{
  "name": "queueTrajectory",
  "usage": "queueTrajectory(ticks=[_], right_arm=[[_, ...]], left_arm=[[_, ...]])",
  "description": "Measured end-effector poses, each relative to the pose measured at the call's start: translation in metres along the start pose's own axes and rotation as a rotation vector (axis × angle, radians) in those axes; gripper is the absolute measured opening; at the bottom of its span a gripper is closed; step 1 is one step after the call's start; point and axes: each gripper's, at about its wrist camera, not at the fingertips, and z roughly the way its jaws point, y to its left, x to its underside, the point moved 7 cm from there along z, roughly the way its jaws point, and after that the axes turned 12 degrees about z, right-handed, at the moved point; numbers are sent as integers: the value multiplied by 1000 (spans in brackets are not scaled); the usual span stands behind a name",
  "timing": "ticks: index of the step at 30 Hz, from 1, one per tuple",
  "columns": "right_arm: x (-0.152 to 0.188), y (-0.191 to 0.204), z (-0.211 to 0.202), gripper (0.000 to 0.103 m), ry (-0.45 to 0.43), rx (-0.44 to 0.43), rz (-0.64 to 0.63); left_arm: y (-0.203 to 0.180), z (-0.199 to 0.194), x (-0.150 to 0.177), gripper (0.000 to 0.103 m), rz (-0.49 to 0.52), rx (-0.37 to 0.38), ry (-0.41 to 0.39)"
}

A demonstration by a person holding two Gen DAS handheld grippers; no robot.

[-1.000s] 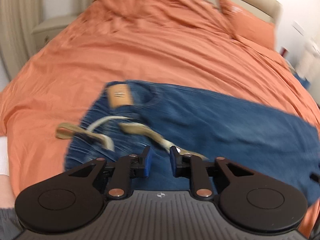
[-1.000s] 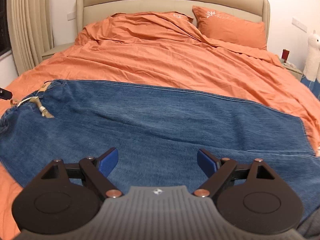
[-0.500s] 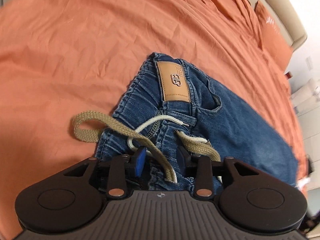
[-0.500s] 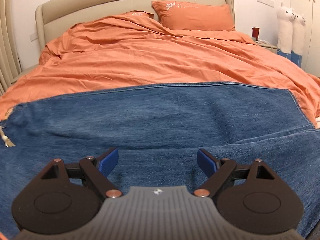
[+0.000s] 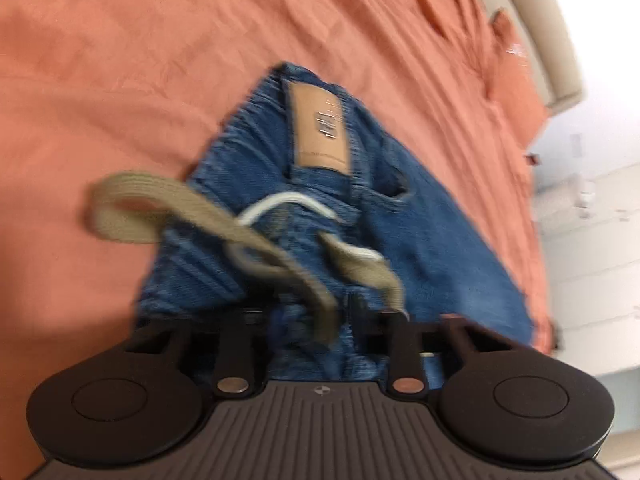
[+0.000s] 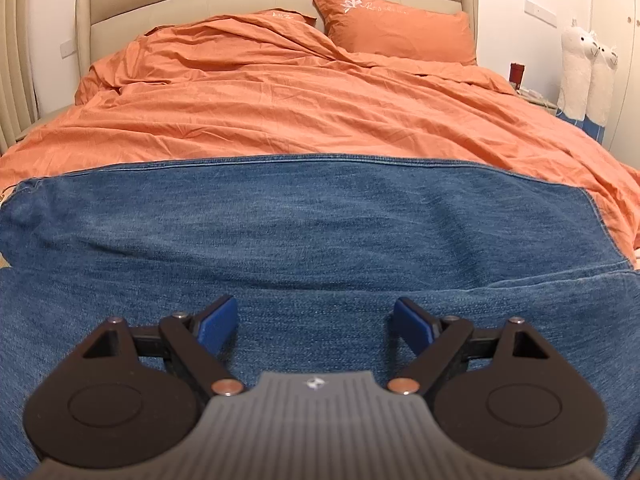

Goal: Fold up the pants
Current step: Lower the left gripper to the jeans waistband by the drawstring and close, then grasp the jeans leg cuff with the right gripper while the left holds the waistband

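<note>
Blue jeans (image 6: 320, 216) lie flat across the orange bed, legs running sideways in the right wrist view. In the left wrist view I see their waistband (image 5: 320, 184) with a tan leather patch (image 5: 320, 128), a khaki drawstring (image 5: 192, 208) and a white cord (image 5: 288, 204). My left gripper (image 5: 310, 312) sits over the waistband with denim and the drawstring between its fingers; the frame is blurred. My right gripper (image 6: 316, 320) is open just above the jeans' legs, holding nothing.
The orange duvet (image 6: 304, 100) covers the bed up to a beige headboard (image 6: 276, 4) and an orange pillow (image 6: 400, 28). A nightstand with a red cup (image 6: 517, 74) and two white plush llamas (image 6: 586, 72) stand at the right.
My left gripper has dropped onto the waistband, which now fills the space between its fingers. My right gripper stays open; its view has shifted slightly across the legs.
</note>
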Motion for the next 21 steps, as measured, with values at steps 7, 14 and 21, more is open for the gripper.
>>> queueTrajectory(ticks=[7, 14, 21], right_arm=[[-2, -6, -9, 82, -32, 53, -16], [-11, -20, -29, 82, -68, 106, -29], [-22, -55, -41, 82, 14, 133, 26]], left_arm=[[-84, -73, 7, 8, 265, -219, -229], [-40, -36, 15, 8, 294, -480, -87], [-22, -6, 29, 21, 303, -567, -3]])
